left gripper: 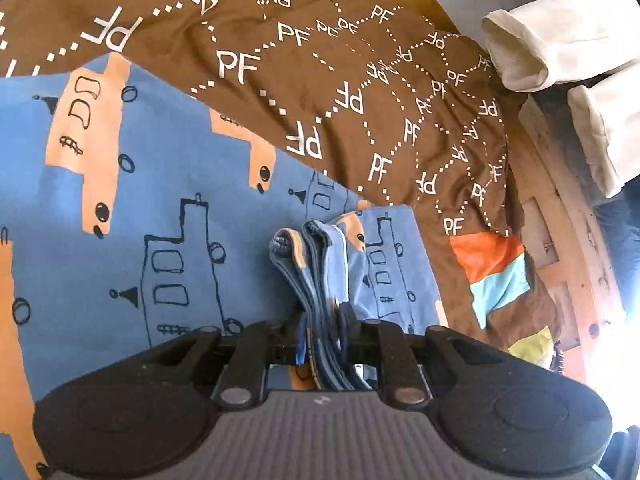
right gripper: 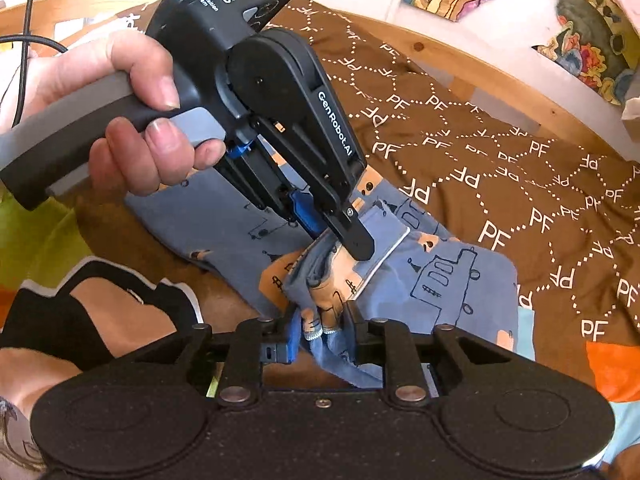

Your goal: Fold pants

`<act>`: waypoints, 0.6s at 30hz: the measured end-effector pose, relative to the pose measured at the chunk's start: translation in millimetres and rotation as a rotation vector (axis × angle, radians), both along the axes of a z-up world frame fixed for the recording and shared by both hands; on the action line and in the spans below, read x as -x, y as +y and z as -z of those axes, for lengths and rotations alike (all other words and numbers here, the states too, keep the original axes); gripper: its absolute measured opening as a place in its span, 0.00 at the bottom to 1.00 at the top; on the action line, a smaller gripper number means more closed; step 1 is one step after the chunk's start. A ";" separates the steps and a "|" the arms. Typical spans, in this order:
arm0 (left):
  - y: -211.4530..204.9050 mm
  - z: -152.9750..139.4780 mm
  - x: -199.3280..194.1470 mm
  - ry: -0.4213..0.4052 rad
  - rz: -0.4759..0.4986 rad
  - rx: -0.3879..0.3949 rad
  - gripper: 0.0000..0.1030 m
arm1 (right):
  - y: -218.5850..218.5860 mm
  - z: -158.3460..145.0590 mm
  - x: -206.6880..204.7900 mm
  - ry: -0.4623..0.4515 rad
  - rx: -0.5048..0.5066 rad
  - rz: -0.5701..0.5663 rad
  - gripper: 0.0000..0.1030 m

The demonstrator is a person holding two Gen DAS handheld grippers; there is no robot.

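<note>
Both tongs pinch bunched edges of the blue cotton pants printed with orange and outlined boats (left gripper: 120,208): the left tongs (left gripper: 322,320) grip stacked hems, the right tongs (right gripper: 322,328) a gathered wad, likely to carry one end over. The pants lie on a brown "PF"-patterned bedspread (left gripper: 320,60). Only the right view shows the person's hand (right gripper: 132,116) squeezing the trigger.

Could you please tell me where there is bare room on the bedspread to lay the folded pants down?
The brown PF-printed bedspread lies free between the blue boat-print pants and the wooden bed rail. It is crowded near the pants' bunched edge, where the left gripper and right gripper both pinch cloth.
</note>
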State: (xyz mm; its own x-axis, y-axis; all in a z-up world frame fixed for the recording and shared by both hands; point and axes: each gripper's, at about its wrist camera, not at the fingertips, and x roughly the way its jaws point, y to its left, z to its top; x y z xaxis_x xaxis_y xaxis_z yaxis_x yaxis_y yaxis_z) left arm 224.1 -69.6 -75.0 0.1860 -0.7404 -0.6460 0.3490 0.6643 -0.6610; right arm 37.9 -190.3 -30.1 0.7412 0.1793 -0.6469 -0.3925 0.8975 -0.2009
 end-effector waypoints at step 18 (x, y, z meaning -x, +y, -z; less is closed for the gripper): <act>39.6 -32.2 12.5 -0.052 -0.105 -0.092 0.10 | 24.1 -18.3 2.0 -0.109 -0.043 -0.113 0.14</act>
State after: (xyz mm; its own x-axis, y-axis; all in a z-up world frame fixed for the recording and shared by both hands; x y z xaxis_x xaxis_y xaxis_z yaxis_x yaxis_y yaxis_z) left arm 211.6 -30.0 -42.8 0.2940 -0.6533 -0.6977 0.3069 0.7558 -0.5784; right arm 35.9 -166.2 -11.8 0.7800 0.2911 -0.5540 -0.4692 0.8578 -0.2099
